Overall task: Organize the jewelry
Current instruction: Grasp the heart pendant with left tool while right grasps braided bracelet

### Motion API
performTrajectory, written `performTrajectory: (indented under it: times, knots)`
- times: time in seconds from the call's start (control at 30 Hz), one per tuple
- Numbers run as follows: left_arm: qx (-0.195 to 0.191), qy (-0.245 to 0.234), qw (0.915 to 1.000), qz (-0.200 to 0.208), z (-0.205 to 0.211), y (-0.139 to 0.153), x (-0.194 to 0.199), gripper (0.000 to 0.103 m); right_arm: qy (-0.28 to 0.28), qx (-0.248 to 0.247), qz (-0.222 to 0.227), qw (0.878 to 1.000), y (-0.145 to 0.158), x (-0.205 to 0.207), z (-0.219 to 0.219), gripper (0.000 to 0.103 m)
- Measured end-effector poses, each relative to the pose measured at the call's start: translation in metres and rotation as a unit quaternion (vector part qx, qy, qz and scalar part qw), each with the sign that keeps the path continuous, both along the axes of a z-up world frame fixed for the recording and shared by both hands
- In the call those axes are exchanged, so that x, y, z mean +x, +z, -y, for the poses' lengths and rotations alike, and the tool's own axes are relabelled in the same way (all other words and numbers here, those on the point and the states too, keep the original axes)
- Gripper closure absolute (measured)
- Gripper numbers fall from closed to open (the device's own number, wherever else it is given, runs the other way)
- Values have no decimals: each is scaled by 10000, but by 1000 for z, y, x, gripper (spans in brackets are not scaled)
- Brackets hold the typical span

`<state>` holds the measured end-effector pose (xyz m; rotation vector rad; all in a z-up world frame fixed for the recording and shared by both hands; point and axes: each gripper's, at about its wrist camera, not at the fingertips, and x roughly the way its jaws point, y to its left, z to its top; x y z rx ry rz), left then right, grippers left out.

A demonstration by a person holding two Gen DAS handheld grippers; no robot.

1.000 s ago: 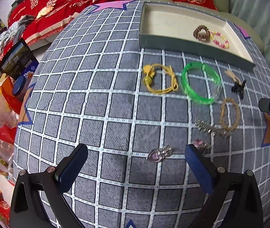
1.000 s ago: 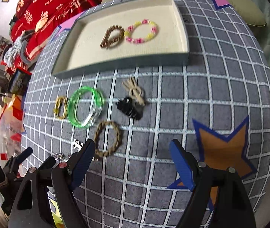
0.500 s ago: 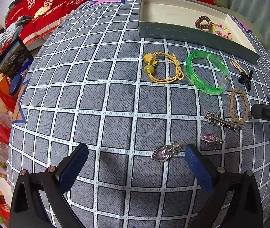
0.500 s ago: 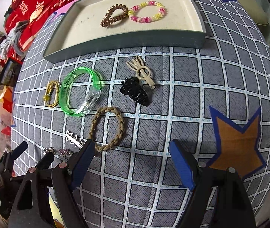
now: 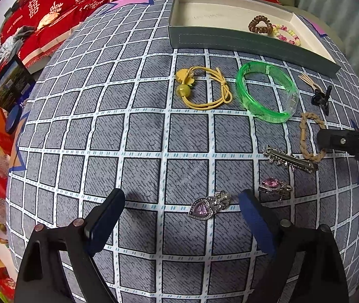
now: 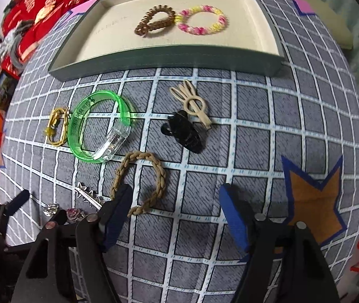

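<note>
Left wrist: gripper (image 5: 182,202) over heart pendant (image 5: 202,208).

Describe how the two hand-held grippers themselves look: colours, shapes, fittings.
Both are alike. The left hand-held gripper has two matte black angular fingers with triangular cut-outs, each tipped by a dark blue pad, with round metal pins at the joints. The right hand-held gripper has the same black frame, brighter blue pads and silvery pins. No cables, markings or sleeves show.

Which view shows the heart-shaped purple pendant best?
The left wrist view: the heart-shaped purple pendant lies unobstructed between the open left gripper's fingers. In the right wrist view it is tiny at the frame's left edge, hard to identify.
</note>
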<state>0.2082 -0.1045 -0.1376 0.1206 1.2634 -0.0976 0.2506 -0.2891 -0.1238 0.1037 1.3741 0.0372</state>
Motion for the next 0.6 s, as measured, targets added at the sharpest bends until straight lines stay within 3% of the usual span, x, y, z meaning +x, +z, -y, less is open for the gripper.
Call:
performTrajectory:
  times: [0.17, 0.4, 0.47, 0.53, 0.6]
  knots:
    - [-60, -190, 9998, 43, 6, 0, -4, 19, 455, -493, 83, 9977, -2, 0, -19, 41]
    - [-242, -266, 9993, -118, 11, 4, -2, 31, 829, -588, 145, 9947, 1, 1, -42, 72]
    - [-254, -357, 9990, -112, 15, 5, -2, 45, 844, -566, 145, 9947, 1, 3, -49, 79]
    - [-284, -447, 9986, -80, 19, 7, -3, 62, 851, -551, 155, 9947, 0, 7, -59, 95]
    - [-298, -477, 9984, -75, 24, 8, -4, 65, 806, -469, 159, 9955, 1, 7, -60, 96]
